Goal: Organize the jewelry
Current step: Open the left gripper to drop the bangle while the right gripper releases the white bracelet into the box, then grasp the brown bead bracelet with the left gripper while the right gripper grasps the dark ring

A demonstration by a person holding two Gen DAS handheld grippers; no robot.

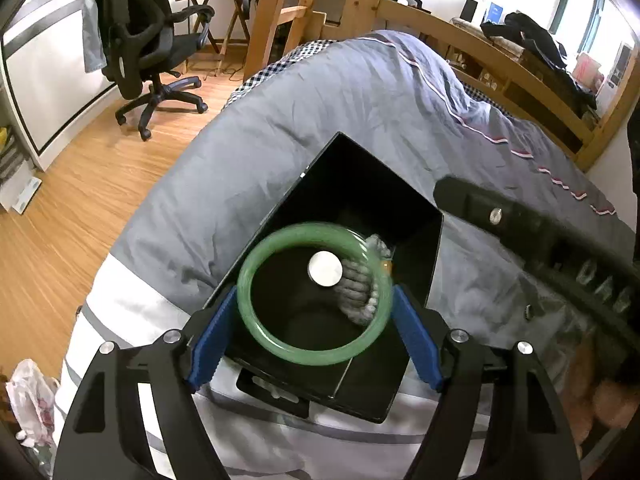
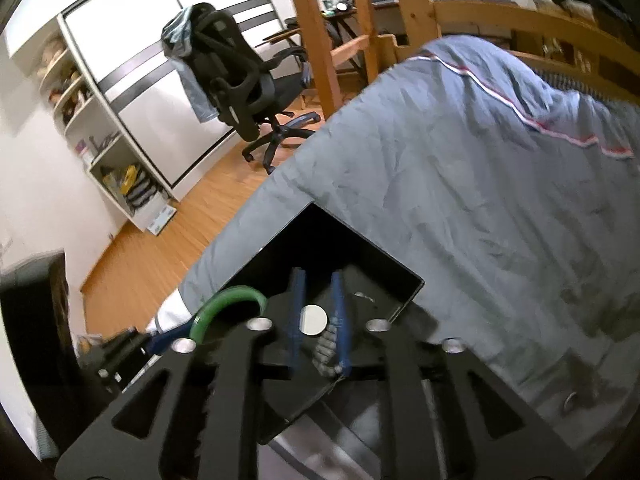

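A black open box (image 1: 360, 184) lies on the grey duvet. Above its mouth a green bangle (image 1: 256, 320) sits between the blue pad tips of my left gripper (image 1: 314, 292). The jaws stand wide, and the bangle's far rim is blurred, so it looks loose. Inside the box lie a white round disc (image 1: 325, 269) and a grey beaded bracelet (image 1: 360, 296). My right gripper (image 2: 317, 276) reaches into the box (image 2: 320, 236) with its pads a little apart. The disc (image 2: 314, 320) shows through the gap, and the beads (image 2: 326, 354) lie by the right pad. The bangle (image 2: 224, 300) shows at left.
The grey duvet (image 1: 360, 100) covers the bed, and a wooden bed frame (image 1: 500, 68) runs behind it. A black office chair (image 1: 152, 52) stands on the wood floor at left. A plastic bag (image 1: 32, 400) lies at the lower left. White shelves (image 2: 100, 140) line the wall.
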